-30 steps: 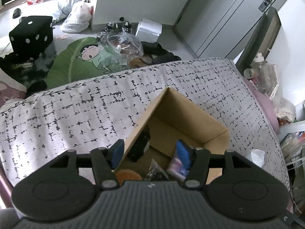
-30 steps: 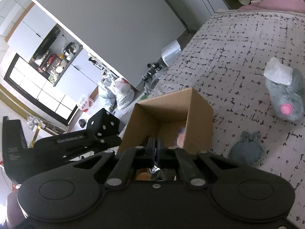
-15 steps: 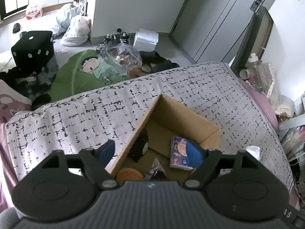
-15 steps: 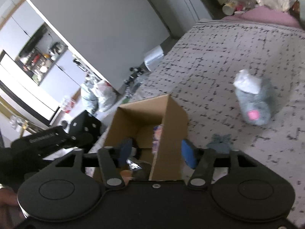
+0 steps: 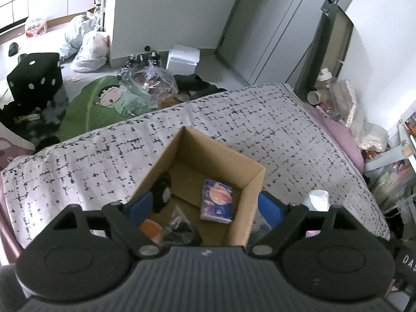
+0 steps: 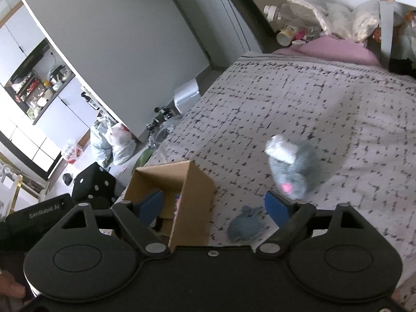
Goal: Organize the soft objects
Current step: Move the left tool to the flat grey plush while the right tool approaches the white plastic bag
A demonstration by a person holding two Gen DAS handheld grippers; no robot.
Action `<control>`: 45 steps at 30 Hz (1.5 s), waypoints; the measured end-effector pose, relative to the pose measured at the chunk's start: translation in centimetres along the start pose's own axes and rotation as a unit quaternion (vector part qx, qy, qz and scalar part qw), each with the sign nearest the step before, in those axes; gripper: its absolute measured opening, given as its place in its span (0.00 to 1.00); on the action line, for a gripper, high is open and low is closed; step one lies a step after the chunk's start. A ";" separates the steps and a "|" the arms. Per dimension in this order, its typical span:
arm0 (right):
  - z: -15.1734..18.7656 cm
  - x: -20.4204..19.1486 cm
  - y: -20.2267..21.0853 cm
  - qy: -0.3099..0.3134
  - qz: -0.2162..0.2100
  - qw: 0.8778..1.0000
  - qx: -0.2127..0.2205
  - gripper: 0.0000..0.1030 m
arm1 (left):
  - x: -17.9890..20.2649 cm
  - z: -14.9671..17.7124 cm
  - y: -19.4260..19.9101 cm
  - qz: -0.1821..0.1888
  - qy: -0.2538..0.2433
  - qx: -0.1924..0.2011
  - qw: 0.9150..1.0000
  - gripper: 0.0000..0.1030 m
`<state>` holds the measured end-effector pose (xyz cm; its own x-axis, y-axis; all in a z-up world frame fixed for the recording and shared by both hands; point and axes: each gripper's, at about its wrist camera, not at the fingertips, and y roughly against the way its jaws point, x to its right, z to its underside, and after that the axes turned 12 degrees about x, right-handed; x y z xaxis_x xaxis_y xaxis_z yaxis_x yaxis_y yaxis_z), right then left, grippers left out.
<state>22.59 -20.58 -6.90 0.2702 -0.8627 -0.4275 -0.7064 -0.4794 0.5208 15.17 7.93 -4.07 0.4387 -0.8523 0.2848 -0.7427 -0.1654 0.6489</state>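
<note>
Right wrist view: right claw (image 6: 214, 208) released, jaws just opening, nothing gripped. Left claw (image 5: 205, 208) likewise, above cardboard box (image 5: 247, 179). Next target, judged: grey plush mouse (image 6: 296, 169) on bed (image 6: 338, 109); approach squarely, grip body mid-section.

The box's (image 5: 208, 161) near corner hides behind the left tongs (image 5: 205, 209). The grey plush (image 6: 293, 171) is motion-blurred. The orange thing (image 5: 150, 230) shows only partly.

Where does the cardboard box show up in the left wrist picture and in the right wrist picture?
Left wrist: cardboard box at lower centre, open top facing the camera.
Right wrist: cardboard box at lower left, its outer wall showing.
Shared landmark: the black dice stool on the floor beyond.
</note>
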 end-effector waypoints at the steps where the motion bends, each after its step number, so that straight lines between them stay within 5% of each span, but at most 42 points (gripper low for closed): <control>1: -0.3 0.2 0.2 0.002 0.000 1.000 0.001 0.83 | 0.3 0.1 0.1 0.002 -0.004 0.000 1.000 0.85; 18: -3.2 3.5 1.5 0.064 -0.051 0.996 0.024 0.95 | 5.4 2.1 0.8 -0.016 -0.020 -0.011 1.000 0.85; 32: -3.0 9.0 -0.2 0.020 -0.056 0.998 0.035 0.95 | 9.2 4.9 -1.1 -0.032 -0.032 -0.029 0.999 0.84; 45: -3.2 9.6 -1.9 0.036 -0.069 0.996 0.034 0.83 | 11.2 8.2 -5.1 -0.053 0.003 -0.051 0.997 0.76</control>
<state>28.59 -28.46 -9.64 0.4130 -0.7997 -0.4358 -0.7006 -0.5847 0.4090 19.73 -4.81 -9.95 0.5145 -0.8302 0.2145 -0.6366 -0.2022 0.7442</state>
